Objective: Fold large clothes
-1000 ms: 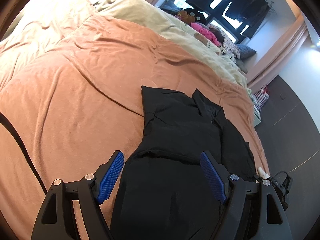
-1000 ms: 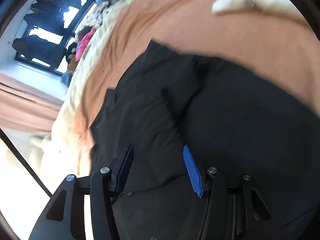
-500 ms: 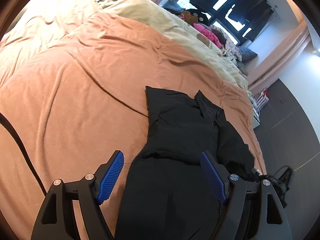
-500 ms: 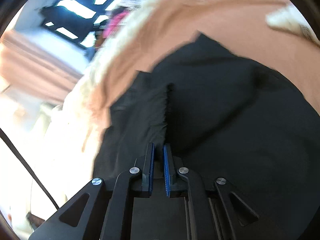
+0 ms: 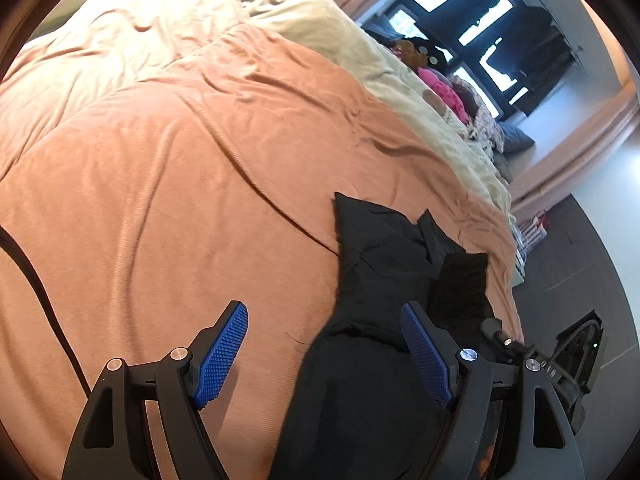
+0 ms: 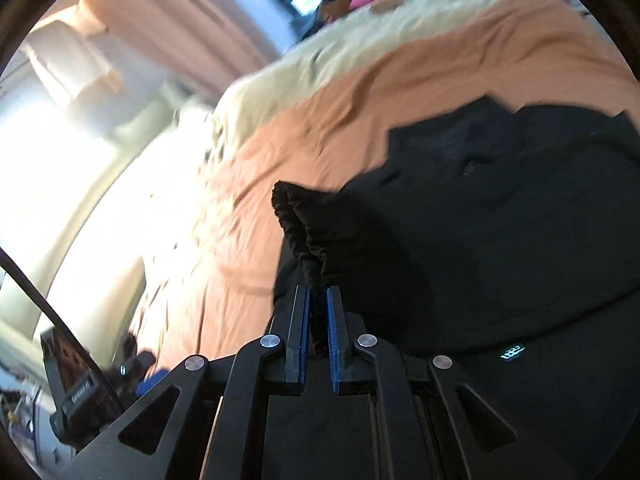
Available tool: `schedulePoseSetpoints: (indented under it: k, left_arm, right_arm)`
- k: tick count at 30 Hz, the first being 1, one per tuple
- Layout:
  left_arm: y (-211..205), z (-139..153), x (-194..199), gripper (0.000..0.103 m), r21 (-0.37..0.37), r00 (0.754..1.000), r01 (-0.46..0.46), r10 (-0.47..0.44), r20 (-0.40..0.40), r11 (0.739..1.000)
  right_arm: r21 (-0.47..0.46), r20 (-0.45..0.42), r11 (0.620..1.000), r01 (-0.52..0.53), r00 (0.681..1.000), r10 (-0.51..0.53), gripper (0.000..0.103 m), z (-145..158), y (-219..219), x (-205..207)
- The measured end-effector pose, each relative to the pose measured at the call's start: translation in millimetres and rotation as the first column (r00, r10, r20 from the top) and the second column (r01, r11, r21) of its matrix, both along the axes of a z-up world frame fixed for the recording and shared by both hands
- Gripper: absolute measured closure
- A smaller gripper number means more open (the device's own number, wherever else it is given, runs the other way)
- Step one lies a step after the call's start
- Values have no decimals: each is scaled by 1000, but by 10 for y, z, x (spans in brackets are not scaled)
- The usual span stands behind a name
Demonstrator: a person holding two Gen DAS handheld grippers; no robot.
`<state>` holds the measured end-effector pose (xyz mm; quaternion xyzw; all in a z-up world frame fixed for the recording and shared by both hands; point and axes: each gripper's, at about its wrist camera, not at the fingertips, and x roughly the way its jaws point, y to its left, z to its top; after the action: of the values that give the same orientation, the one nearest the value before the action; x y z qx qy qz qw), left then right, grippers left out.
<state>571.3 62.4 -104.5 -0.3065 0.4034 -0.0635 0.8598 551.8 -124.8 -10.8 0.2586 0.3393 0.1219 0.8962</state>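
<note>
Spread wide, the jaws of the left gripper (image 5: pixel 324 346) hold nothing: its blue pads (image 5: pixel 221 354) stand apart over the bed, one above the orange blanket (image 5: pixel 168 168) and the other above the near part of the black garment (image 5: pixel 384 264). That garment lies on the right half of the blanket, its collar end pointing away toward the far side of the bed and its lower part running down under the gripper and out of view. A cream duvet (image 5: pixel 332 28) lies beyond the orange blanket, and a heap of pink and patterned clothes (image 5: pixel 448 94) sits past it below the dark window (image 5: pixel 492 28). A black cable (image 5: pixel 40 292) crosses the blanket at the left edge of this view.

Pressed almost together, the jaws of the right gripper (image 6: pixel 318 320) pinch a bunched fold of the black garment (image 6: pixel 500 216); the numbers say they have just been closing, and the fabric is clamped between the blue pads (image 6: pixel 331 328). From the grip a gathered ridge of cloth (image 6: pixel 300 228) rises clear of the bed. To its right the garment spreads flat over the orange blanket (image 6: pixel 420 76), with the cream duvet (image 6: pixel 320 56) behind. The left part of this view is blurred and washed out by bright light.
</note>
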Motion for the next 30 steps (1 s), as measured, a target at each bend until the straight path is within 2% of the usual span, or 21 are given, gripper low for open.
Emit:
schedulePoseSetpoints:
  k: [2, 3, 4, 6, 10, 13, 17, 20, 26, 30]
  left_arm:
    - [3, -2, -7, 23, -3, 1000, -2, 2, -1, 1000]
    - [-2, 1, -10, 23, -2, 1000, 1, -1, -1, 1000]
    - [-14, 5, -9, 23, 0, 1000, 4, -4, -1, 1000]
    - [-49, 20, -11, 23, 7, 1000, 14, -14, 2, 1000]
    - [-97, 31, 4, 23, 23, 999, 33, -33, 3, 999]
    - [-150, 51, -2, 23, 34, 999, 45, -46, 5, 998]
    - [-217, 107, -83, 23, 61, 997, 77, -79, 23, 995]
    - [-268, 140, -219, 23, 65, 996, 85, -86, 25, 994]
    - [-413, 116, -833, 23, 101, 990, 141, -142, -2, 985]
    - [-368, 123, -1251, 23, 121, 993, 120, -118, -24, 985]
  right_arm:
    - [14, -20, 1000, -24, 1000, 25, 91, -61, 24, 95]
    - [11, -24, 1000, -29, 999, 29, 77, -77, 33, 73]
    - [13, -21, 999, -32, 999, 33, 49, -109, -16, -47]
    - [38, -6, 999, -39, 999, 39, 18, -112, -68, 55]
    - [87, -7, 996, -26, 1000, 27, 18, -251, -291, -1]
    - [44, -7, 998, 42, 999, -41, 18, -449, -433, -112]
    - [24, -1, 991, 135, 991, -135, 18, -292, -755, -506]
    - [19, 24, 986, 167, 986, -167, 18, -98, -922, -952]
    - [-19, 24, 982, 189, 982, -189, 18, 108, -1171, -1645]
    - [-32, 34, 977, 212, 977, -210, 18, 243, -1313, -2146]
